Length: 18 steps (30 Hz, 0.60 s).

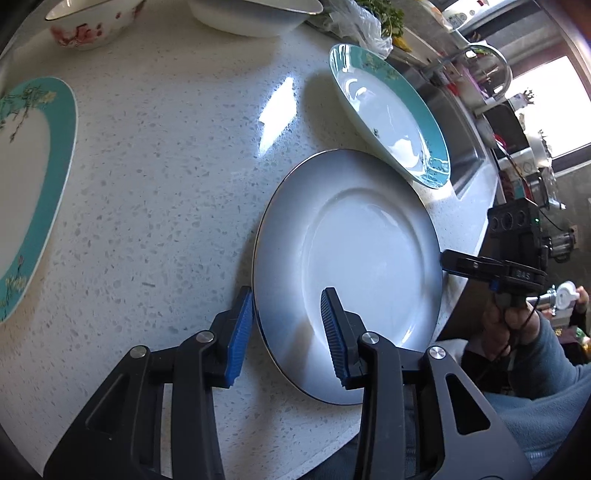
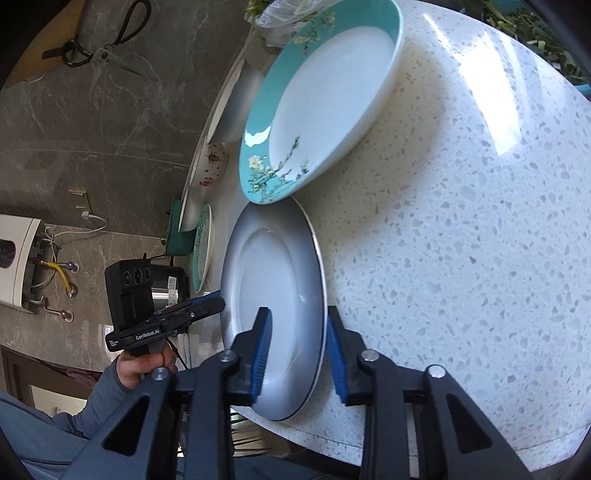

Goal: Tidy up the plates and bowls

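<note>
1. Speckled countertop (image 1: 155, 192) carries all the dishes.
2. Grey plate (image 1: 354, 266) lies near its edge, under the rim of the teal-rimmed dish (image 1: 391, 114).
3. Left gripper (image 1: 286, 326) and right gripper (image 2: 297, 354) each straddle opposite plate rims, pads narrowed, contact unclear.
4. Floral bowl (image 1: 88, 26) sits well apart.

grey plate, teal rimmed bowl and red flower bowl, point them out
grey plate (image 1: 369, 258), left wrist view, its flat centre
teal rimmed bowl (image 2: 325, 99), right wrist view, white inside
red flower bowl (image 1: 85, 33), left wrist view, outer wall
</note>
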### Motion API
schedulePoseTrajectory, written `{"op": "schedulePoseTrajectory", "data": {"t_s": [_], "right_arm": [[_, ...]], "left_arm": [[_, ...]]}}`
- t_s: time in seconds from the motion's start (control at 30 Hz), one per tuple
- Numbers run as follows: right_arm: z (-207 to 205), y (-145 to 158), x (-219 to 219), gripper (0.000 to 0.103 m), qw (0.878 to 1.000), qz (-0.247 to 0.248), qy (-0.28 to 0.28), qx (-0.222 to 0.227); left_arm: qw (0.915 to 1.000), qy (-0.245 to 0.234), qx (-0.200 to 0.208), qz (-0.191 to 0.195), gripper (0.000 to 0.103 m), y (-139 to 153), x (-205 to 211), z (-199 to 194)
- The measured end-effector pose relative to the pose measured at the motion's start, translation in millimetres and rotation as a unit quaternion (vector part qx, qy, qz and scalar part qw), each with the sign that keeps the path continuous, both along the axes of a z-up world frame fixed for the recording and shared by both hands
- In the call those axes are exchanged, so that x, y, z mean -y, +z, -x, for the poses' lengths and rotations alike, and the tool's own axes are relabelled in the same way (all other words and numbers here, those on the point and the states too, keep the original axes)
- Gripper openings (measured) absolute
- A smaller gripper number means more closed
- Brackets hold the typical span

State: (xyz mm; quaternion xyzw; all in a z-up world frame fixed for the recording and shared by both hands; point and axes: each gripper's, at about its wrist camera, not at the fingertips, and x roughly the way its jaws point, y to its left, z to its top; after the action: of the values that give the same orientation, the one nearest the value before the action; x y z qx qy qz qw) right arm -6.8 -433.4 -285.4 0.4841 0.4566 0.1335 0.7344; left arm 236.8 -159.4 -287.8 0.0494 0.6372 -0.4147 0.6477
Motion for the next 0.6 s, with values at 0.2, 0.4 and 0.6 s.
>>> {"op": "schedulePoseTrajectory", "data": {"t_s": [0.2, 0.4, 0.6], "right_arm": [[-0.6, 3.4, -3.2, 0.013, 0.999, 0.034, 0.013, -0.025], [-1.0, 7.1, -4.6, 0.014, 0.998, 0.046, 0.001, -0.041], [-1.1, 6.6, -3.6, 0.014, 0.998, 0.035, -0.01, -0.048]], "left_arm": [[0.9987, -0.031, 0.028, -0.029, 0.028, 2.1, 5.0, 1.8], [0.999, -0.016, 0.026, -0.033, 0.026, 1.8, 7.1, 4.3], [0.9989, -0.02, 0.027, -0.033, 0.021, -0.5, -1.2, 4.7]]}}
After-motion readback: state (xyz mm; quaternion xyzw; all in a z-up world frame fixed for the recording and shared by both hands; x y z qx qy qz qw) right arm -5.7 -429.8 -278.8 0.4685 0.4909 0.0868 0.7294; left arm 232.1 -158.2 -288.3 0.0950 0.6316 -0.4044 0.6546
